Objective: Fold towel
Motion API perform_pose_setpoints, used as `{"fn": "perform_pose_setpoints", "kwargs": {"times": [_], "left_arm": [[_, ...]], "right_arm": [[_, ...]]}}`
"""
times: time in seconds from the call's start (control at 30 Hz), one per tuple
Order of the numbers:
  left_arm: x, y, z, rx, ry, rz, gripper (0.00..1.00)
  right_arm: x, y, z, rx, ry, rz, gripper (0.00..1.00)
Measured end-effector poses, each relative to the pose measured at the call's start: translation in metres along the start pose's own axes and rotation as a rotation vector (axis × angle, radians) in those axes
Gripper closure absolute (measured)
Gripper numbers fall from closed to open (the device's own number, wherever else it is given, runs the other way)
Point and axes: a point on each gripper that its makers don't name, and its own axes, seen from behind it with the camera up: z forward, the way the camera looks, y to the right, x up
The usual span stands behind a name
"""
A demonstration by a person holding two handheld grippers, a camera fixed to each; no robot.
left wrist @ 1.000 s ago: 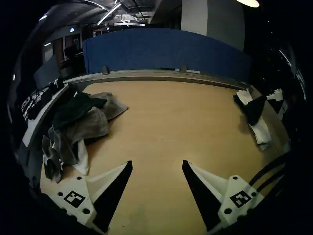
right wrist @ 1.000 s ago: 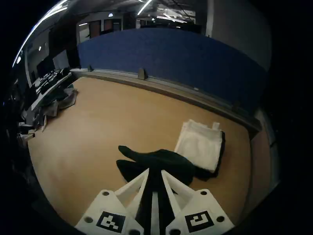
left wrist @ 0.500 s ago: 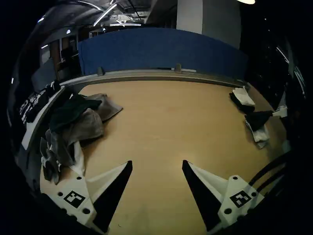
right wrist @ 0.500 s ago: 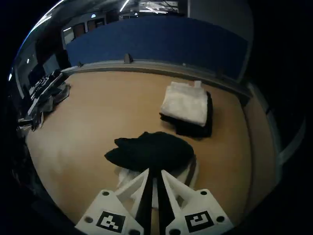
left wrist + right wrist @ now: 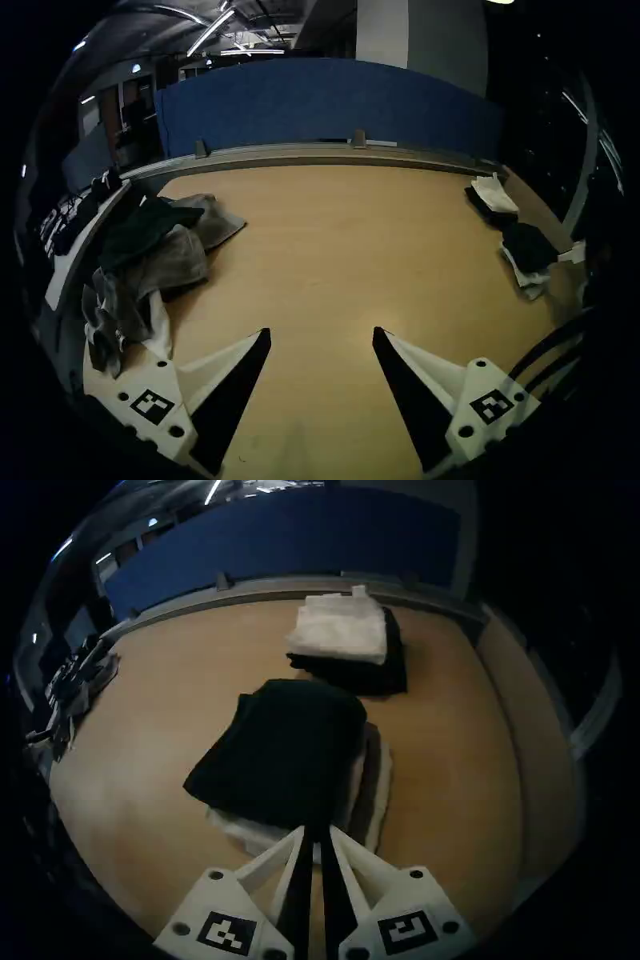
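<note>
A folded black towel (image 5: 284,748) lies flat on top of folded white towels (image 5: 248,832) on the wooden table (image 5: 456,752). My right gripper (image 5: 317,836) is at the towel's near edge, fingers together and shut on that edge. In the left gripper view the same black towel (image 5: 530,244) sits at the far right. My left gripper (image 5: 320,332) hovers open over bare table with nothing between its fingers. A heap of unfolded grey, dark and white towels (image 5: 152,248) lies to its left.
A second stack, a white towel (image 5: 336,628) on a black one (image 5: 376,672), rests beyond the first near the table's back rail. A blue partition (image 5: 328,104) runs behind the table. The unfolded heap (image 5: 76,680) is far left in the right gripper view.
The black towel hung bunched from my right gripper; it has come down and now lies spread on the white towels. The left gripper has barely moved.
</note>
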Motion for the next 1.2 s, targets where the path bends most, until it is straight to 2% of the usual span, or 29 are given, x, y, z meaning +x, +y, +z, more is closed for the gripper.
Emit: {"fn": "perform_pose_setpoints", "kwargs": {"times": [0.27, 0.47, 0.77, 0.83, 1.03, 1.2], "left_arm": [[-0.003, 0.001, -0.002, 0.004, -0.006, 0.009, 0.06], [-0.002, 0.003, -0.001, 0.002, -0.007, 0.010, 0.06], [-0.002, 0.003, -0.001, 0.001, -0.006, 0.014, 0.06], [-0.002, 0.002, -0.001, 0.002, -0.006, 0.015, 0.06], [-0.001, 0.000, -0.001, 0.002, -0.006, 0.015, 0.06], [0.000, 0.001, -0.001, 0.000, -0.004, 0.014, 0.06]], "right_arm": [[-0.026, 0.019, 0.017, -0.046, -0.037, 0.090, 0.94], [-0.042, 0.023, 0.030, -0.068, -0.063, 0.111, 0.94], [-0.037, 0.022, 0.025, -0.082, -0.039, 0.125, 0.91], [-0.035, 0.021, 0.023, -0.086, -0.025, 0.132, 0.86], [-0.031, 0.024, 0.012, -0.112, 0.028, 0.158, 0.53], [-0.025, 0.030, -0.001, -0.145, 0.073, 0.166, 0.36]]}}
